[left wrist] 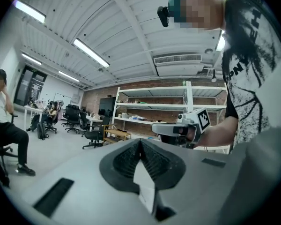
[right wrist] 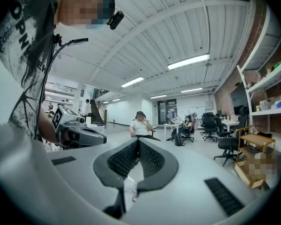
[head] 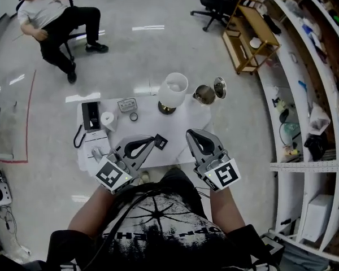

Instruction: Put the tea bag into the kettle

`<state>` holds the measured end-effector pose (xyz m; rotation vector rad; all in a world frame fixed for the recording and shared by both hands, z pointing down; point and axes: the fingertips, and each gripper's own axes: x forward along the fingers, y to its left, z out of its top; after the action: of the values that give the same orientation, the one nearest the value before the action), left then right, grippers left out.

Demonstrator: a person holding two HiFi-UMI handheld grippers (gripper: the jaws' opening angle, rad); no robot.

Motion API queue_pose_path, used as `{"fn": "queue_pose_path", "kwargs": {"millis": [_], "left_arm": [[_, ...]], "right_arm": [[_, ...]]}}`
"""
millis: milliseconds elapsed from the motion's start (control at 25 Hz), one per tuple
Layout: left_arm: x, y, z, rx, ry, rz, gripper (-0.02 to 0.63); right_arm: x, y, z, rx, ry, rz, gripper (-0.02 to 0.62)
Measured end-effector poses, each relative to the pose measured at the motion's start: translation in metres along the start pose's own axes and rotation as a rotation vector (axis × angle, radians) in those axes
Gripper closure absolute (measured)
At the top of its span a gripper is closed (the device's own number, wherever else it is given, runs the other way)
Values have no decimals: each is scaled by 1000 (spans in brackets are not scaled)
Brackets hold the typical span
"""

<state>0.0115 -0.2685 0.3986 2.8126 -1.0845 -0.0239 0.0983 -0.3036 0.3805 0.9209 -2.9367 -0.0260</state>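
- At the left claw [head: 151,138]: pads pressed together, nothing clamped between them; only a pale patch visible through the hole behind the tips.
- At the right claw [head: 190,133]: also fully closed and empty, with floor visible through its hole.
- Both held level over the near edge of the white tabletop [head: 183,123], left at 7 o'clock, right at 5 o'clock, well apart.
- Tea bag [head: 160,143]: small dark square packet, flat on the tabletop, just beside the left claw tip at its 3 o'clock; contact impossible to tell.
- Kettle [head: 203,94]: metal, at the 1 o'clock corner of the tabletop, mouth uncovered, round lid [head: 220,87] tilted at its 2 o'clock.
- White vessel [head: 173,89] on a brass-coloured base at 12 o'clock, just beside the kettle.
- At 10 o'clock: black device [head: 91,116], white roll [head: 107,119], small ring [head: 134,117], small box [head: 126,104].
- Far away at 11 o'clock: seated person [head: 51,21] on a chair.
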Motion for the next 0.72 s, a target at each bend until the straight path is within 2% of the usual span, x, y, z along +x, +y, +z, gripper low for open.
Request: {"fn": "queue_pose_path", "kwargs": {"millis": [200, 440, 600, 720], "left_arm": [[8, 16, -1, 29, -13, 146, 600], [6, 26, 5, -6, -39, 338, 600], [-1, 26, 1, -14, -31, 418, 600], [-7, 27, -8, -39, -26, 455, 600]], "right_arm": [[27, -4, -7, -13, 34, 204, 586], [42, -1, -15, -28, 72, 402, 586], [44, 4, -32, 3, 111, 484, 586], [49, 5, -51, 1, 163, 508, 586]]}}
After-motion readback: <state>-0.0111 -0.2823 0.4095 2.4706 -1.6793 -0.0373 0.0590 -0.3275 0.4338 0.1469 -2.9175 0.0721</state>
